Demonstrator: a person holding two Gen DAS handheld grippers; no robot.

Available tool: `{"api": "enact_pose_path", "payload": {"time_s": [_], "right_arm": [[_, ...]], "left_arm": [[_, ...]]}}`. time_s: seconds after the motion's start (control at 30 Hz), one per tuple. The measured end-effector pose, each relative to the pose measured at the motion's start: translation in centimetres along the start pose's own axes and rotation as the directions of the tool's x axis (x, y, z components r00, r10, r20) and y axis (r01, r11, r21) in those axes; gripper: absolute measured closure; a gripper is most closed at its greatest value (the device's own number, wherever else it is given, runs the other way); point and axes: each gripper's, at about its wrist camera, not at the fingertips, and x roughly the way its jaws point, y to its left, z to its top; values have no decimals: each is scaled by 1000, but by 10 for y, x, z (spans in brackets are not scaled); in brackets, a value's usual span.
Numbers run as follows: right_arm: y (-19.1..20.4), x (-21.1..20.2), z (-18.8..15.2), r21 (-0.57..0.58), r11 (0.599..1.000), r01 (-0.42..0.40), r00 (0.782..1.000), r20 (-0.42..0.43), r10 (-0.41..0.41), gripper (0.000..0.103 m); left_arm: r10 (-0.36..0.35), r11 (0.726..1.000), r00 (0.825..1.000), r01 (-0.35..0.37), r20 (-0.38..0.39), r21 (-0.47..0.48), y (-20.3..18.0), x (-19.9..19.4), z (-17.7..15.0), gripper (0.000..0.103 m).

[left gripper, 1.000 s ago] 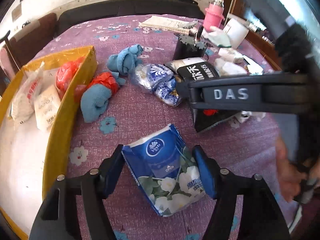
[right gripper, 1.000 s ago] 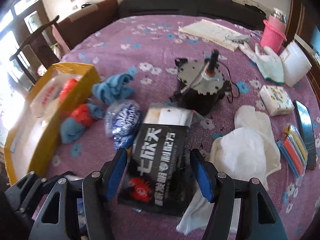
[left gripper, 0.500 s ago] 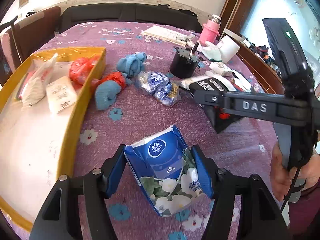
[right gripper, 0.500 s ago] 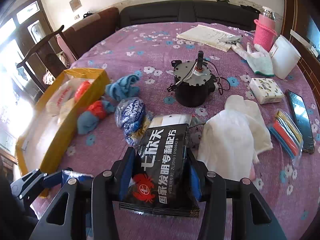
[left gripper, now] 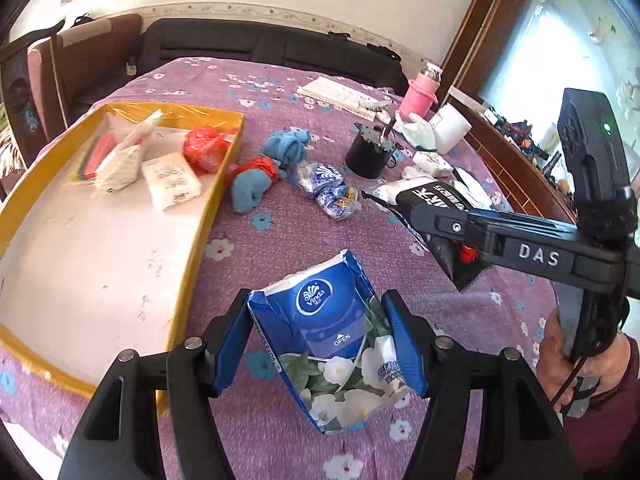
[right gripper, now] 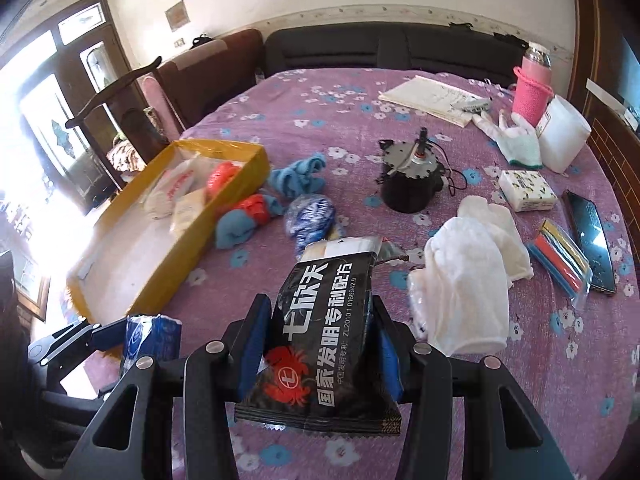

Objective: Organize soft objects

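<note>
Your left gripper (left gripper: 326, 346) has its jaws closed on a blue tissue pack (left gripper: 334, 344), held above the purple flowered counter (left gripper: 280, 248) just beside the yellow tray (left gripper: 192, 256). Your right gripper (right gripper: 318, 344) has its jaws closed on a black pouch (right gripper: 320, 344), lifted clear of the counter near a white cloth (right gripper: 464, 280). The tray already holds several soft packets and a red bundle; blue socks (left gripper: 288, 146) and a blue-patterned bag (left gripper: 326, 188) lie on the counter just outside its wall. To do this step well, carry each item over the tray wall, lower it onto bare tray floor (left gripper: 80, 264) away from the packets, and open the jaws only once it rests. Keep the two grippers apart so they do not collide.
</note>
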Motion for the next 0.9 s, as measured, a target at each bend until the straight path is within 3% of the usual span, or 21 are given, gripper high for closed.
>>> {"api": "enact_pose_path", "payload": {"time_s": [0.23, 0.53, 0.9], "right_arm": [[20, -16, -3, -32, 999, -15, 1000, 23, 16, 50], [51, -20, 4, -71, 996, -48, 998, 32, 50, 50], [99, -6, 27, -135, 985, -111, 993, 34, 117, 50]], "left_arm": [[1, 999, 1000, 1, 31, -54, 18, -23, -4, 39], [58, 993, 995, -49, 84, -109, 54, -48, 4, 39], [195, 976, 974, -182, 114, -117, 104, -62, 36, 39]]}}
